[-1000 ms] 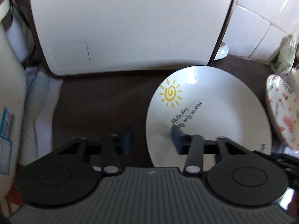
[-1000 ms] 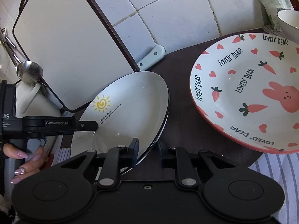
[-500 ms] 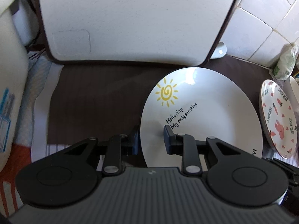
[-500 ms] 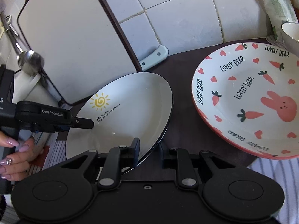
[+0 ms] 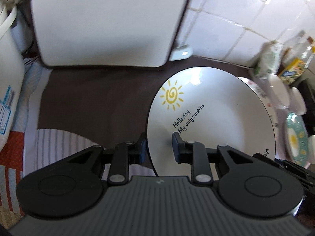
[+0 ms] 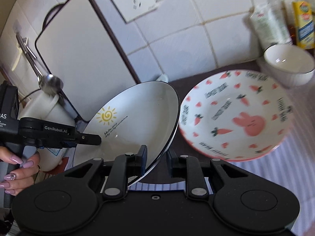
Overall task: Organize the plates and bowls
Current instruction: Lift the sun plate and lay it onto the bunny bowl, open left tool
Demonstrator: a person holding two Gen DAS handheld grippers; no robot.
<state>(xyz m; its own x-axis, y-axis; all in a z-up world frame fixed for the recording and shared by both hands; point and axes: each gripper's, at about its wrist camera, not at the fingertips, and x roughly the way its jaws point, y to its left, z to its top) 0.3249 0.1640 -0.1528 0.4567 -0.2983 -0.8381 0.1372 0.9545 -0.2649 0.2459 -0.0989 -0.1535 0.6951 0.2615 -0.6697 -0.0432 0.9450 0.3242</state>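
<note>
We hold the sun plate [image 6: 137, 114] tilted off the dark mat [image 5: 94, 102], each gripper's fingers straddling an opposite rim, left gripper [image 5: 159, 147] and right gripper [image 6: 156, 160], while the bunny plate [image 6: 236, 116] lies just right, toward the mat's right edge.

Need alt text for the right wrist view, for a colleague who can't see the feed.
The right gripper and left gripper each straddle a rim of the tilted sun plate. A carrot-and-bunny plate sits to its right, a white bowl behind that, and a cutting board leans on the tiled wall.
</note>
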